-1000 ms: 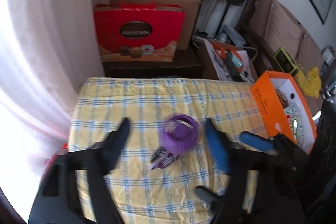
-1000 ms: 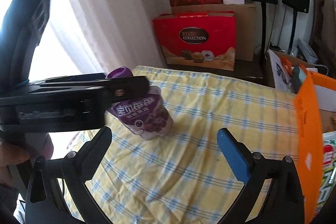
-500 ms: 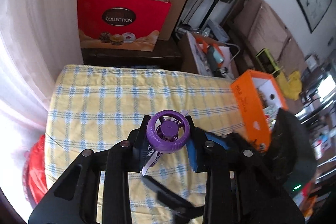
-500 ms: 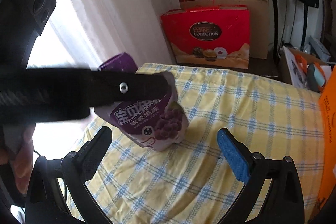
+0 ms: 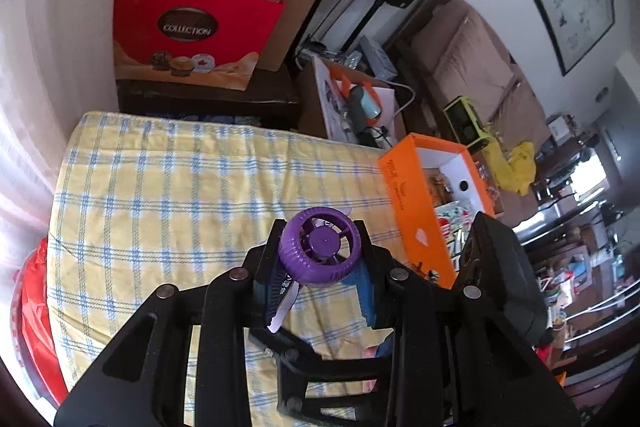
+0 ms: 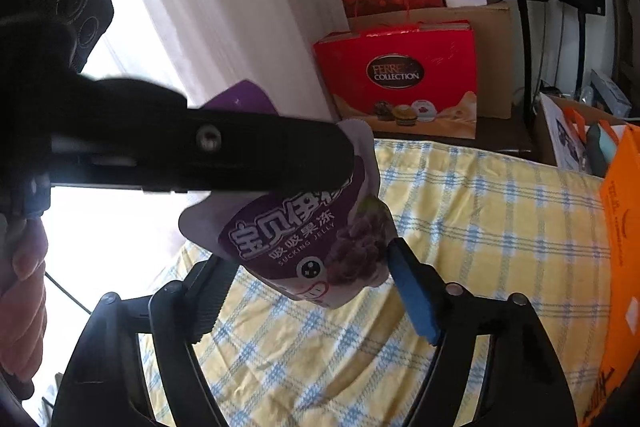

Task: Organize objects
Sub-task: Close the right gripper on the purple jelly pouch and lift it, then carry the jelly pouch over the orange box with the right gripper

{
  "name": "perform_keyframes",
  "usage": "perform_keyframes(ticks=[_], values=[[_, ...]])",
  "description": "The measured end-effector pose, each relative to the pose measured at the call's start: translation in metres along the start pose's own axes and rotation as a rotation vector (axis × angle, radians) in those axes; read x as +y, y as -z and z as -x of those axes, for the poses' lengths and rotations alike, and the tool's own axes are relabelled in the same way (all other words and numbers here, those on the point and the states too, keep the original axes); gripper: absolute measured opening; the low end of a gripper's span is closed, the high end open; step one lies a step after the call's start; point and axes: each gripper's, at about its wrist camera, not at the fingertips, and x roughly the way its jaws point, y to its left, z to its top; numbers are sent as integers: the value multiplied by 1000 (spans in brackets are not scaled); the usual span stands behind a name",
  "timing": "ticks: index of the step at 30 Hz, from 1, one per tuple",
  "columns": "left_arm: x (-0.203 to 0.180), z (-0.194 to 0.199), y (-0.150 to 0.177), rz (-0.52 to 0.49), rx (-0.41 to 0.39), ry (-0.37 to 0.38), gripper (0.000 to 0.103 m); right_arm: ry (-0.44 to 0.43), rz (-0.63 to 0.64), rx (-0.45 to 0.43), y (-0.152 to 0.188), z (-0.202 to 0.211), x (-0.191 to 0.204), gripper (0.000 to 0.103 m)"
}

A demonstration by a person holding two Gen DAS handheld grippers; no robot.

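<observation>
A purple jelly pouch hangs clear of the yellow-and-blue checked tablecloth, tilted so its base swings toward five o'clock in the right wrist view. Its front carries white Chinese lettering, the words "SUCKING JELLY", a picture of dark grapes and a small cartoon face. From the left wrist view the pouch is seen end-on: a wide, ribbed purple cap with open spokes faces the camera, and a white sliver of the pouch edge shows below it at seven o'clock. An open orange box with a white lining stands on the cloth at two o'clock from the cap, with packets inside.
</observation>
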Motion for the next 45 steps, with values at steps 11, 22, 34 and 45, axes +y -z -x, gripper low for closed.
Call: perform_keyframes(ticks=[11,22,34,45], values=[[-76,-6,-18,-67,8,68,29,70,-39,-87,-8,66,-34,68],[-170,-41,-30,-180,31,152,29,194,-58,-118,-17,133,-97,68],[-234,-109,-45,-306,68,193,29,301,-166,-140,-13,156,-179,69],[-219,-170,-60,-233,68,186,34,424,-300,-41,-16,155,-246,70]])
